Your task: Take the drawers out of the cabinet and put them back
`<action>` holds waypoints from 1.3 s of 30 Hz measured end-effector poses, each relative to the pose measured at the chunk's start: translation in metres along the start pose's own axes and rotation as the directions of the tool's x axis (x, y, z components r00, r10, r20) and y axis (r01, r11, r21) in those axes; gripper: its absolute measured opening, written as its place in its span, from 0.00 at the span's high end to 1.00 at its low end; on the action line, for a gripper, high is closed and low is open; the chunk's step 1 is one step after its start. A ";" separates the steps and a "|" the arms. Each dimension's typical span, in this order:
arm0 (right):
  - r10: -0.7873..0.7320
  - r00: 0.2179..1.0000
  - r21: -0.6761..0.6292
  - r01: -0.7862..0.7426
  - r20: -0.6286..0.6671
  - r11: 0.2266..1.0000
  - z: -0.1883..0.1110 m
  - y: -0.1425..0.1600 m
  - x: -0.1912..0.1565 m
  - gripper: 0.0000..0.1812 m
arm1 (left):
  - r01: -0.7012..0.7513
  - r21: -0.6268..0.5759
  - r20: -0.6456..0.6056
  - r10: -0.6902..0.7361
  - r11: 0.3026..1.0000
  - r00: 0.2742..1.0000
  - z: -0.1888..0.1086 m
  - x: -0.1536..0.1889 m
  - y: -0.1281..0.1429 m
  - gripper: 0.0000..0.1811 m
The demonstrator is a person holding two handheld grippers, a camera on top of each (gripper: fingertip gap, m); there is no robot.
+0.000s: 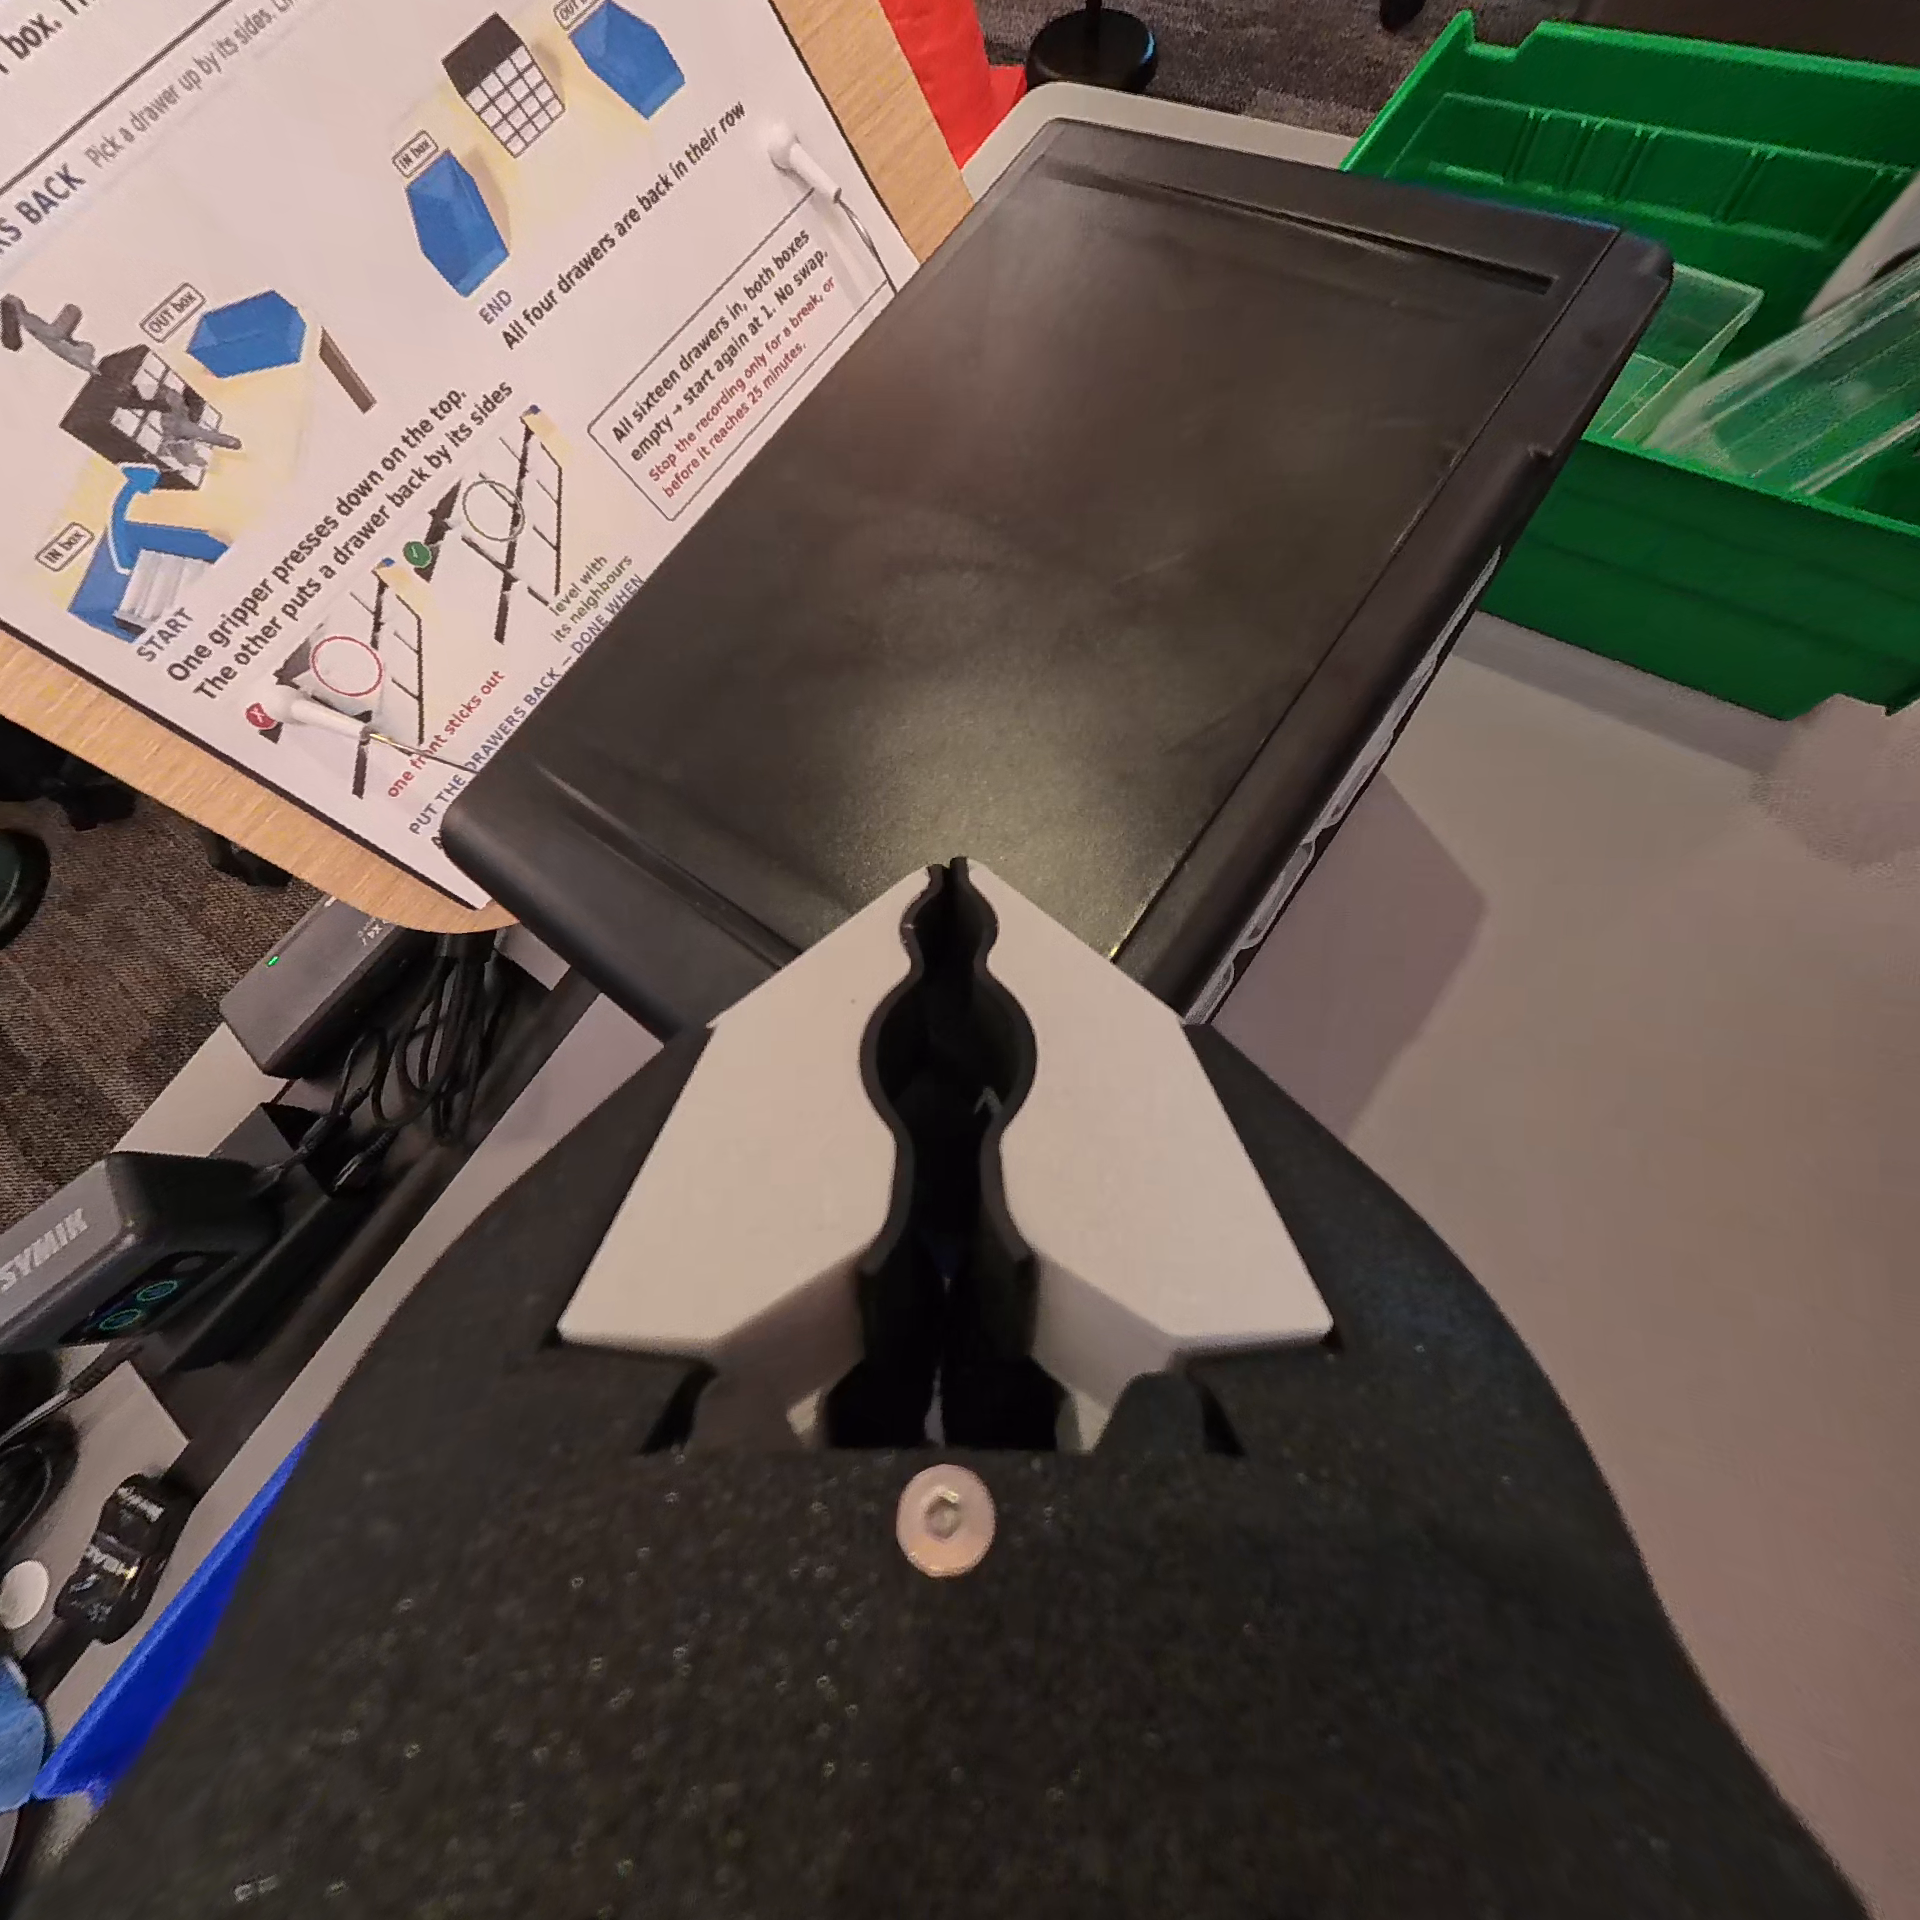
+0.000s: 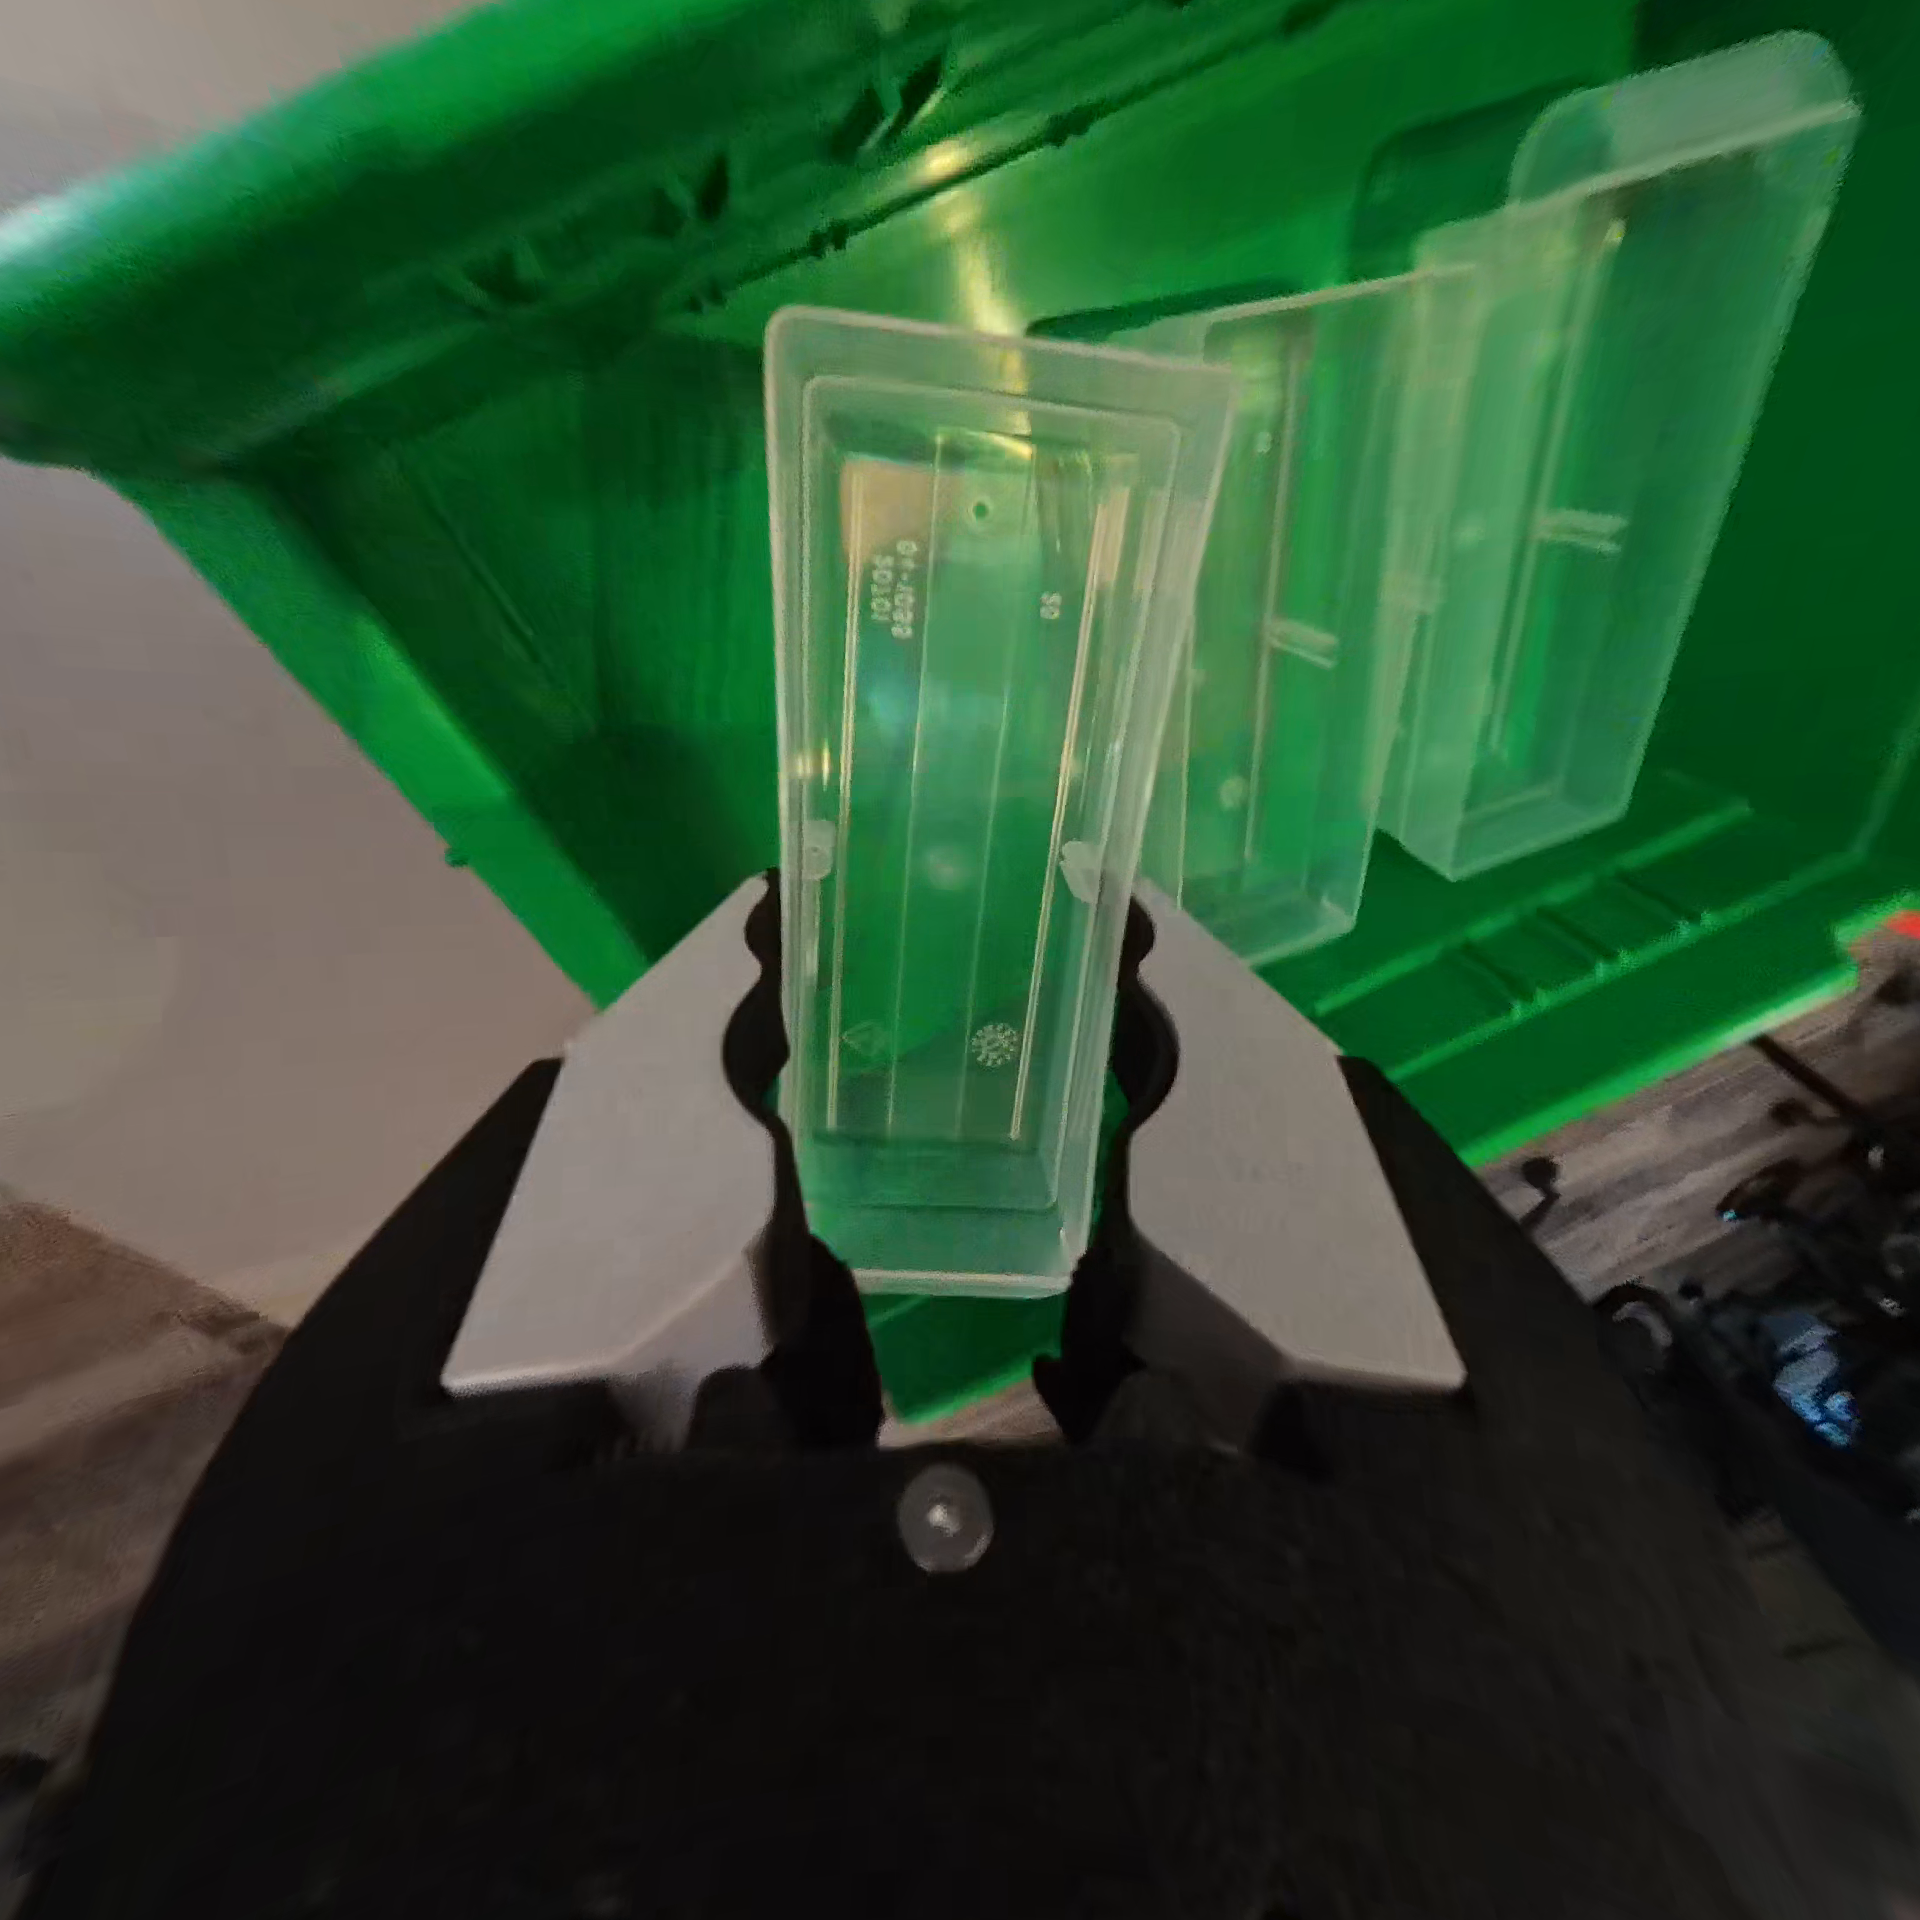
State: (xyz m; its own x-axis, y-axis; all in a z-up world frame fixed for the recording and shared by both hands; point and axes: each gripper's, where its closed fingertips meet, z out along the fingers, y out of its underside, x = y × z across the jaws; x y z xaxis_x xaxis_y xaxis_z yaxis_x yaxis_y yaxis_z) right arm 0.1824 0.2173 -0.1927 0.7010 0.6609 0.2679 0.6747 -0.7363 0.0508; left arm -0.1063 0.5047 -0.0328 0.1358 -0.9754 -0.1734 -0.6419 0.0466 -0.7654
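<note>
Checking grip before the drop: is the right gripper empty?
No, the right gripper is shut on a clear drawer over the green bin.

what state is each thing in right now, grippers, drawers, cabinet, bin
left gripper: shut, empty, at the black plastic cabinet top
right gripper: shut on a clear plastic drawer
two other clear drawers: lying in the green plastic bin
green plastic bin: open-topped

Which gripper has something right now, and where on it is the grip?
The right gripper holds a clear drawer by its two long sides, near one end. The left gripper is shut and holds nothing, resting at the black cabinet top.
</note>
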 end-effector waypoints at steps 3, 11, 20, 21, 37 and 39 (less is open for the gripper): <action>-0.112 0.994 -0.041 0.112 -0.009 0.993 0.030 -0.003 0.007 0.66 | 0.003 0.003 0.003 -0.003 1.000 1.000 0.000 0.000 0.000 1.00; -0.242 0.969 -0.060 0.239 -0.055 0.969 0.057 0.004 0.031 0.65 | -0.004 0.014 0.030 0.003 1.000 1.000 -0.001 0.000 0.000 1.00; -0.266 0.961 -0.044 0.263 -0.071 0.964 0.057 0.012 0.037 0.60 | 0.007 0.025 0.056 -0.009 1.000 0.998 -0.001 0.000 0.000 1.00; -0.258 0.963 -0.033 0.256 -0.078 0.966 0.055 0.011 0.036 0.59 | 0.010 0.026 0.056 -0.012 1.000 0.998 -0.001 0.000 0.000 1.00; 0.073 0.992 0.590 -0.120 0.103 0.799 -0.204 -0.189 0.083 1.00 | 0.282 0.433 0.209 -0.400 0.856 0.893 -0.030 0.039 -0.030 0.97; 0.009 0.999 0.500 -0.031 0.047 0.866 -0.204 -0.215 0.093 1.00 | 0.383 0.537 0.068 -0.491 0.752 0.869 -0.034 0.072 -0.028 0.96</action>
State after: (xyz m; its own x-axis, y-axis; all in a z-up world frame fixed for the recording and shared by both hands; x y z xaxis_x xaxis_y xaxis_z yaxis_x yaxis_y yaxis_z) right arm 0.0556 0.4077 0.0176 0.7171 0.6602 0.2233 0.6776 -0.5854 -0.4451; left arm -0.1042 0.4256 -0.0026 0.4847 -0.8554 0.1827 -0.0255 -0.2226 -0.9746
